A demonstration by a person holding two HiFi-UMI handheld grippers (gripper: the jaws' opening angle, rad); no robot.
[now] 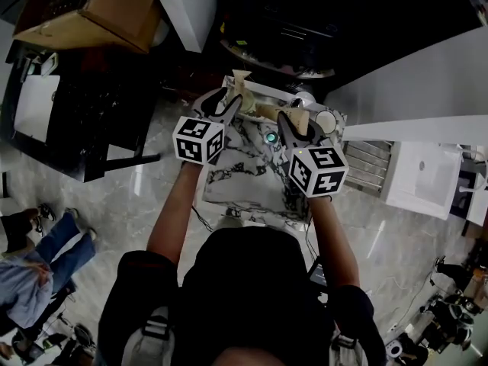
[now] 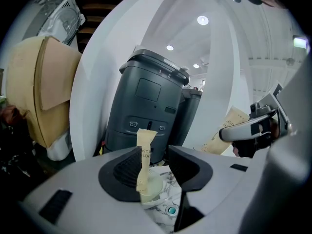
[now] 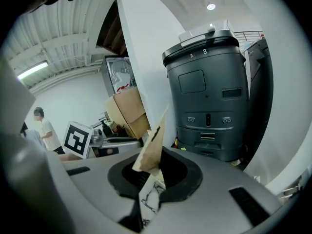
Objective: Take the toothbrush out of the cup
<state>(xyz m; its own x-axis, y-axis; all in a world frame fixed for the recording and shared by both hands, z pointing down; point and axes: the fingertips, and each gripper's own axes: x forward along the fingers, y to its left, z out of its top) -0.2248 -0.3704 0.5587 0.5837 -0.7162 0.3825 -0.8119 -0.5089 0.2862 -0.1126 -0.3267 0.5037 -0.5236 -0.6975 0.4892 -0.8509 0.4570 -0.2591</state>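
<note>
The left hand-held gripper is hovering at the cup near the far edge of the desk, and its jaws are standing apart. The toothbrush, in a paper wrapper, is standing upright in that cup. It is rising between the open jaws just beside the left pad, not pinched. The right hand-held gripper is clamping a second toothbrush, also wrapped, and tilting it above the desk close beside the left gripper.

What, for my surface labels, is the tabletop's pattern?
The flat tabletop is white marble with dark veins; clearest in the head view.
</note>
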